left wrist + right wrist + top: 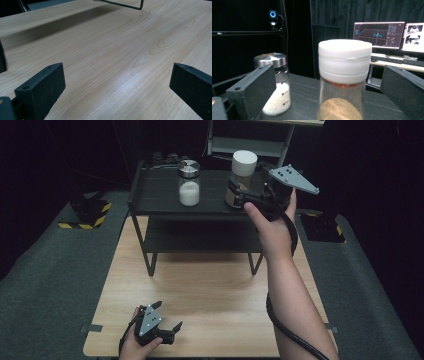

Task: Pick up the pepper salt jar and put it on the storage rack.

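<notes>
On the black shelf that stands at the far end of the wooden table, the right gripper is held level at the white-capped jar, which stands upright on the shelf's top tray. In the right gripper view its jaws stand wide apart, one to each side of the jar, with clear gaps between the pads and the glass, so nothing is clamped. The jar has a broad white cap above a clear body with brown contents showing low down. To its left on the same tray, well apart from it, stands a second jar with a metal lid and white grains in its lower part; in the right gripper view that metal-lidded jar shows just behind the left jaw. Monitors glow in the dark room beyond the shelf. The left gripper rests low at the near left corner of the table, in the person's hand, well apart from the shelf. In the left gripper view its jaws are spread wide over bare wood, with nothing between them, and a foot of the shelf shows at the top edge.
</notes>
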